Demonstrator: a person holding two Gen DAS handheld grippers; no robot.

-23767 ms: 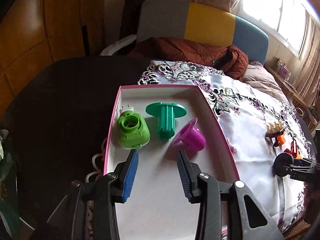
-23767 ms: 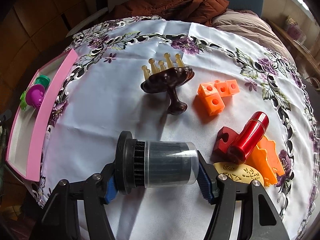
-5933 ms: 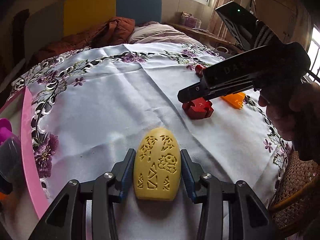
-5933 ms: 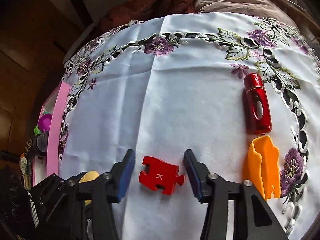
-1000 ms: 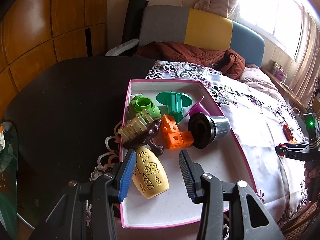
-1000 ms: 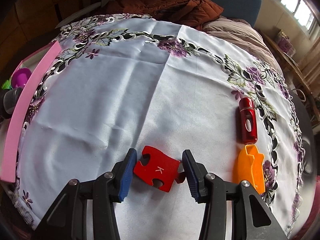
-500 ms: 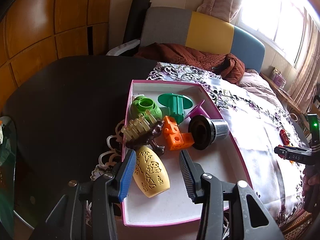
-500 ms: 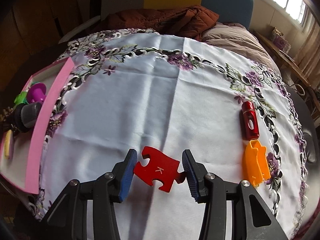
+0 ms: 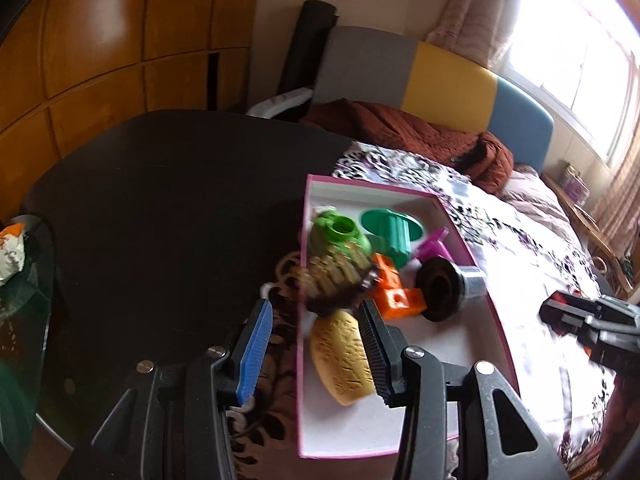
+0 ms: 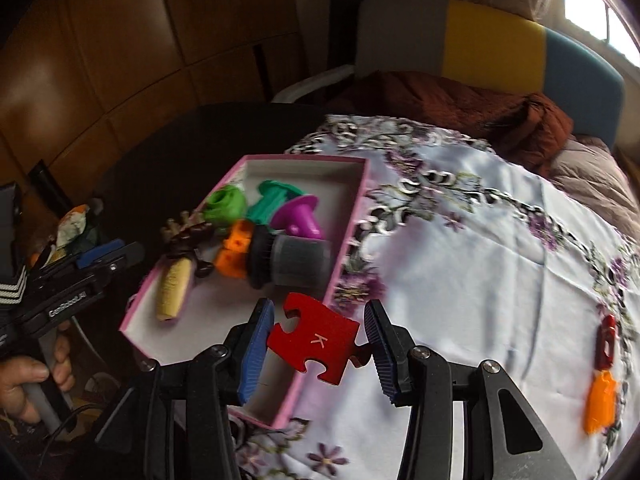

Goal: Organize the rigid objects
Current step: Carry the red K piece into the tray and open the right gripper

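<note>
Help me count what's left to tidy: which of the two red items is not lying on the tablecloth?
The red puzzle piece marked K: it is clamped in the right gripper near the pink box. The red cylinder lies on the cloth.

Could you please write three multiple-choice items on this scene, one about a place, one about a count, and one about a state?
1. Where does the yellow carved piece lie?
A. Inside the pink box
B. On the floral cloth
C. On the dark tabletop

2. How many loose objects lie on the floral cloth, right wrist view?
A. None
B. Two
C. Five

3. What is the state of the right gripper?
A. Open and empty
B. Shut on the red puzzle piece
C. Shut on the black cylinder

Answers:
1 A: it rests on the box's white floor by the left wall.
2 B: only the red tube and the orange piece lie there.
3 B: the fingers pinch the piece, marked K, above the box's rim.
</note>
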